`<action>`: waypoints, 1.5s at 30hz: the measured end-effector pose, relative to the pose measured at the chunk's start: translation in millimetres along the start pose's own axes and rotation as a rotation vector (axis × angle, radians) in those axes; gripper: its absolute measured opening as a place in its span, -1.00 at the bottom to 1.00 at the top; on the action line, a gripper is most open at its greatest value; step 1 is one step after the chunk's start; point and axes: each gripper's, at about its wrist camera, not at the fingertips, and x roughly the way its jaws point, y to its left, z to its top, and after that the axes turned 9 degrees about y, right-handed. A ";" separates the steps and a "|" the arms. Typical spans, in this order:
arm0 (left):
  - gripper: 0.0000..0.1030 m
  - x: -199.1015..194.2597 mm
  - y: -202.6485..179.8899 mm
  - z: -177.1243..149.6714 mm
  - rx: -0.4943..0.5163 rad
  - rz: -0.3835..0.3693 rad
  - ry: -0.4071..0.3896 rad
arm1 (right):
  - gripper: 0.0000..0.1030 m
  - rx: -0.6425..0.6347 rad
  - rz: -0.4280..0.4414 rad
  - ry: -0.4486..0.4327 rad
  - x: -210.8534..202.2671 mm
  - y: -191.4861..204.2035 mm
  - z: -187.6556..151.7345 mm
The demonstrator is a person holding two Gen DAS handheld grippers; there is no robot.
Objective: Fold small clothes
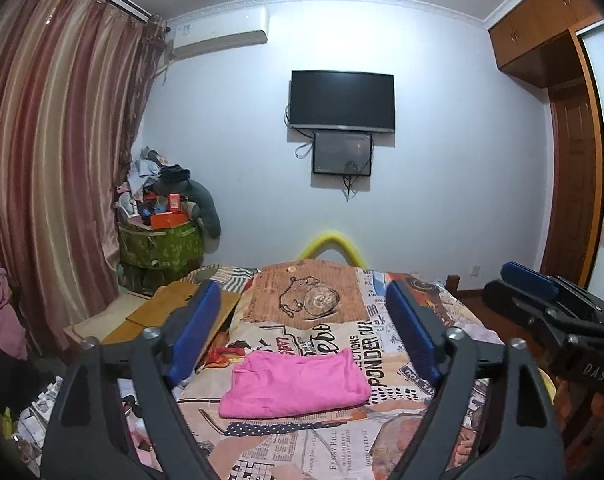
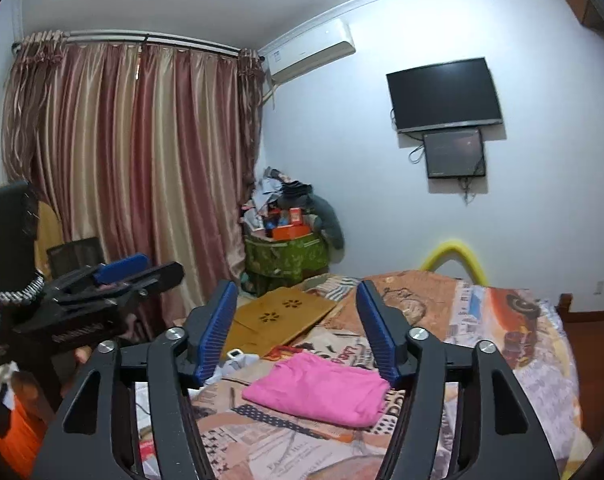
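Note:
A small pink garment [image 1: 296, 385] lies folded into a flat rectangle on the patterned bedspread [image 1: 322, 304]. It also shows in the right wrist view [image 2: 318, 390]. My left gripper [image 1: 300, 300] is open and empty, held above and just short of the garment. My right gripper [image 2: 298, 304] is open and empty, also raised above the garment's near side. The right gripper shows at the right edge of the left wrist view [image 1: 542, 300]. The left gripper shows at the left of the right wrist view [image 2: 114, 276].
A flat brown board [image 2: 280, 318] lies at the bed's far left. A green box piled with clutter [image 1: 160, 240] stands in the corner by the striped curtains [image 1: 58, 160]. A TV [image 1: 342, 100] hangs on the far wall. A wooden wardrobe [image 1: 570, 152] is at right.

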 end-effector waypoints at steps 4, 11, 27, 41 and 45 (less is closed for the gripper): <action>0.97 -7.6 0.1 -2.6 -0.009 0.012 -0.022 | 0.72 0.000 -0.021 -0.016 -2.4 -3.1 2.5; 0.99 -10.9 2.1 -5.1 -0.016 0.023 -0.024 | 0.99 0.004 -0.054 -0.030 -7.2 -4.0 1.1; 1.00 -8.6 7.4 -13.1 -0.033 0.023 -0.005 | 0.99 0.013 -0.064 -0.008 -9.6 -4.2 -4.3; 1.00 -1.0 3.6 -14.5 -0.028 0.027 0.016 | 0.99 0.018 -0.067 0.010 -11.3 -4.9 -2.4; 1.00 0.6 3.3 -15.9 -0.028 0.025 0.019 | 0.99 0.018 -0.067 0.010 -11.0 -5.3 -2.3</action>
